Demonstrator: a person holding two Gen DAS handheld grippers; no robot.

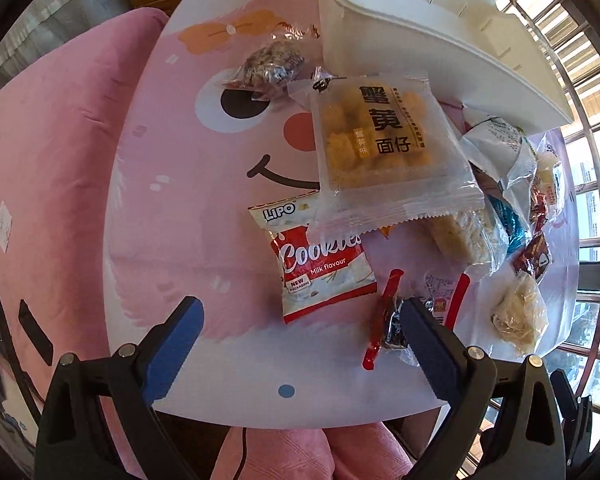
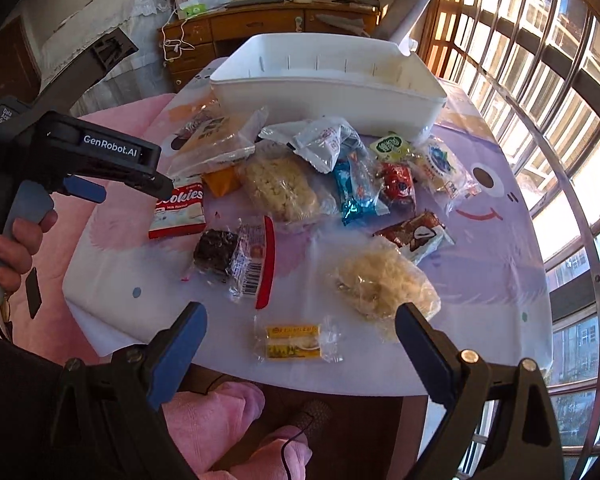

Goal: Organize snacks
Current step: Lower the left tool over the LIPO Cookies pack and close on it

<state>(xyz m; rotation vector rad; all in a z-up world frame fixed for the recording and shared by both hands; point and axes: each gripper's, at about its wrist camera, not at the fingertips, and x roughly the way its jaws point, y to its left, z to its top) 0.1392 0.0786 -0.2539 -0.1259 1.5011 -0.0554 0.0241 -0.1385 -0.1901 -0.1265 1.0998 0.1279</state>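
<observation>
Wrapped snacks lie loose on a table with a pink and purple cartoon cloth. An empty white bin stands at the far side. My left gripper hangs open just above the near end of a red and white Cookies pack. Its right finger is beside a dark snack in a red-edged wrapper. A translucent pack of yellow crackers overlaps the Cookies pack. My right gripper is open above a small yellow pack, with a pale puffed snack by its right finger.
A rice-crisp bar, a blue wrapper and several other packets crowd the table's middle. A nut snack lies near the bin's left corner. Pink upholstery lies left of the table, and a barred window runs along the right.
</observation>
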